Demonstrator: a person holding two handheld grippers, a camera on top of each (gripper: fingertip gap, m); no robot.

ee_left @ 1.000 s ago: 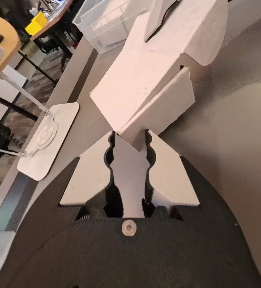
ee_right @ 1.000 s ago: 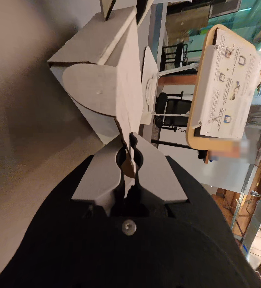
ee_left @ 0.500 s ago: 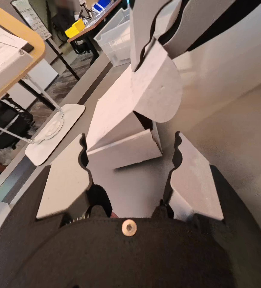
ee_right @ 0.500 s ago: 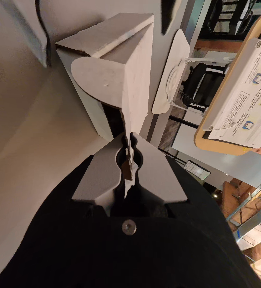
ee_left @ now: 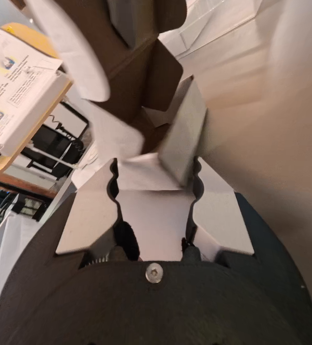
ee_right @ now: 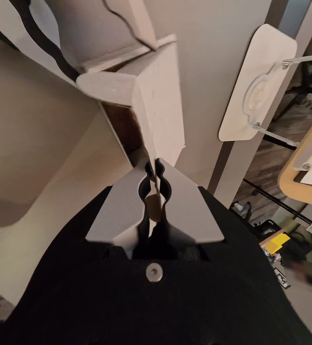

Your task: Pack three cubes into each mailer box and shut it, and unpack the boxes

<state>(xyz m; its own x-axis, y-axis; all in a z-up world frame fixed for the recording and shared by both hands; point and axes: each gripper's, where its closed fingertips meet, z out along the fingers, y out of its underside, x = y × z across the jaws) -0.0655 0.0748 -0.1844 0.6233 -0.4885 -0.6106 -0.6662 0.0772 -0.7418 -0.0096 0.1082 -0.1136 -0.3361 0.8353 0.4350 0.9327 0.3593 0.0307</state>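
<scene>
The right wrist view shows the right gripper [ee_right: 155, 162] with its fingers nearly together, pinching the thin edge of the lid [ee_right: 158, 104] of the white mailer box [ee_right: 114, 61], which stands raised off the grey surface [ee_right: 30, 130]. A rounded side flap [ee_right: 104, 89] sticks out to the left of the lid, and the brown inside shows in the gap below it. The left gripper's pale fingers [ee_right: 39, 41] reach the box's far end at the top left, blurred. A white plate [ee_right: 254, 84] with a moulded disc lies near the surface edge (only this view shows it whole).

The left wrist view gives the other end: the left gripper [ee_left: 156, 168] has its fingers set moderately apart with the box's near wall [ee_left: 151, 179] between them, a side panel [ee_left: 185, 134] just beside the right finger; whether the fingers press the cardboard I cannot tell. Beyond it the brown interior [ee_left: 132, 84] lies open, but motion blur smears it, so any cubes inside cannot be made out. A printed sheet on a tan board [ee_left: 17, 89] is at the left.
</scene>
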